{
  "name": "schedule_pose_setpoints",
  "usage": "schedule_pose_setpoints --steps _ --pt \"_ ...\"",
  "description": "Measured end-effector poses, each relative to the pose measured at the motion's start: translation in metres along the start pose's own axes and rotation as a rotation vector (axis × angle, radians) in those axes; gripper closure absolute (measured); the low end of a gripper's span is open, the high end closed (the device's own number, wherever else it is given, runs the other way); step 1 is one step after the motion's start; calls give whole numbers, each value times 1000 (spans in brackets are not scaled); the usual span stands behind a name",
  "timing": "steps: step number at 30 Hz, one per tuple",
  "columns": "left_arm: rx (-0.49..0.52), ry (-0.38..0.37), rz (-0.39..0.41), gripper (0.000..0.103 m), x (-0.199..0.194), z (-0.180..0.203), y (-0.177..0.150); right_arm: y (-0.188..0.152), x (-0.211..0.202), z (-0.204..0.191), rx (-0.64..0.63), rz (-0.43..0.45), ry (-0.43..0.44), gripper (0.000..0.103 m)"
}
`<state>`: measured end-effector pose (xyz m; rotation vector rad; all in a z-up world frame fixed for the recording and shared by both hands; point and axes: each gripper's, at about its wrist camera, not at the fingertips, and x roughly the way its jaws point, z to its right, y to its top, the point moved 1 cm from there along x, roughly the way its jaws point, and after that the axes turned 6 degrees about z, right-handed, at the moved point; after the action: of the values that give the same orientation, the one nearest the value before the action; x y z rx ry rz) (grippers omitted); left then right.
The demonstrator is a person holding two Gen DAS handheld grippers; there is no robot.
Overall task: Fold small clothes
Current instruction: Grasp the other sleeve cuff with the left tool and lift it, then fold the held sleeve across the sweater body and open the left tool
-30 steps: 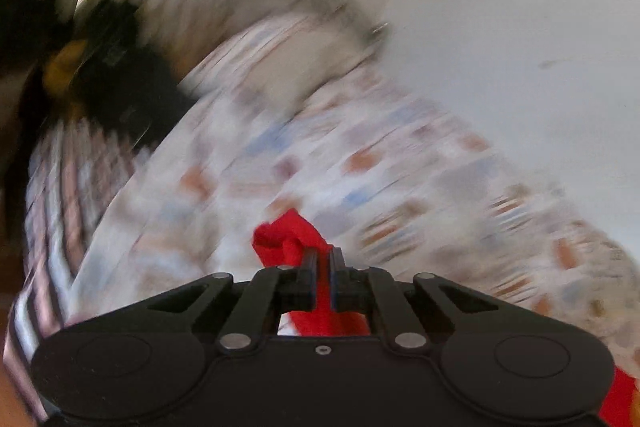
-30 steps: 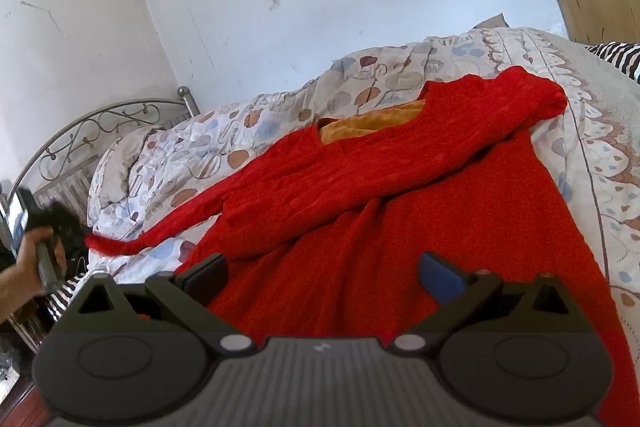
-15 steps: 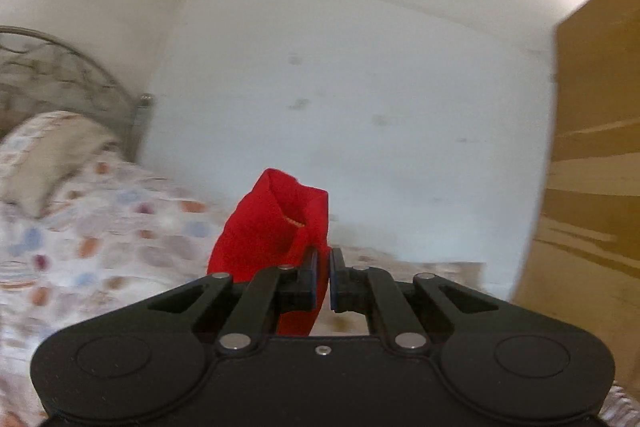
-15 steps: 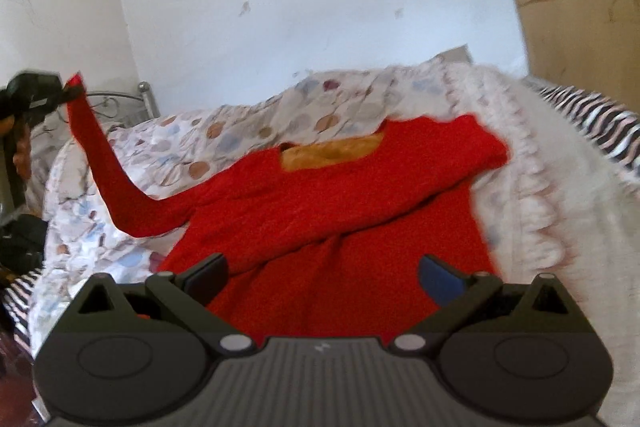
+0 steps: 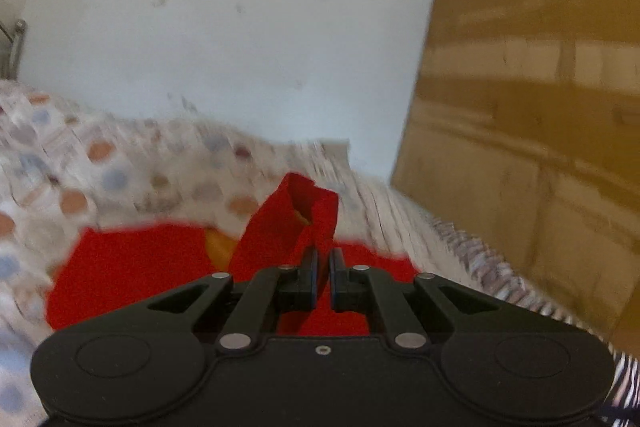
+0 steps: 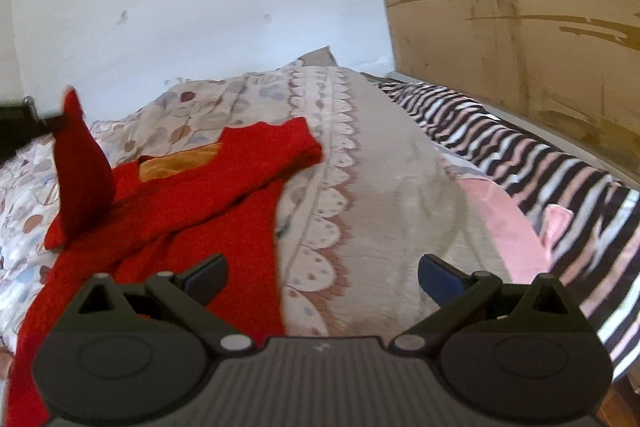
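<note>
Since a second ago the left gripper (image 5: pixel 323 263) has carried the cuff (image 5: pixel 304 215) from low beside the bed up and across, so it now hangs above the sweater (image 6: pixel 192 211) instead of trailing off its left edge. Its jaws are pinched on the cuff, which stands up as a folded red tab just above the fingers in the middle of the left view. In the right view the same sleeve (image 6: pixel 82 171) rises as a steep red strip at centre left, lifted clear of the body.

The sweater lies flat on the quilt (image 6: pixel 360 187), filling the lower left of the right view, orange lining showing at the neck (image 6: pixel 180 163). Its other sleeve is already folded across the chest, cuff ending near the frame's centre. The right gripper (image 6: pixel 322 277) hovers low at the bottom of its frame with jaws spread wide, holding nothing, aimed past the sweater's right edge.

To do this fold well, I would lower the cuff across the chest so the sleeve lies straight over the first one, without dragging the shoulder. The free gripper could pin the body near the shoulder. Release only once the fabric rests flat.
</note>
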<state>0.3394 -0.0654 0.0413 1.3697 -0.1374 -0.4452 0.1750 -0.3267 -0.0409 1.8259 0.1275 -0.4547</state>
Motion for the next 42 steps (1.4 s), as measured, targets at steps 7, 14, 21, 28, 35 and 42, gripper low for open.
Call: schedule_pose_setpoints --steps 7,14,21,28,35,42 --pt "-14 -52 -155 75 6 1 -41 -5 3 4 20 -22 -19 0" --pt "-25 -32 -178 12 -25 -22 -51 -10 17 -19 13 -38 25 0" --pt "149 229 -184 3 -48 -72 -50 -1 57 -78 -98 -75 127 0" --pt "247 444 -248 3 -27 -143 -56 21 100 -118 -113 -34 216 0" --pt "400 561 -244 4 28 -174 -55 3 149 -110 -65 -120 232 0" --pt "402 634 -100 4 46 -190 -34 1 151 -97 -7 -113 271 0"
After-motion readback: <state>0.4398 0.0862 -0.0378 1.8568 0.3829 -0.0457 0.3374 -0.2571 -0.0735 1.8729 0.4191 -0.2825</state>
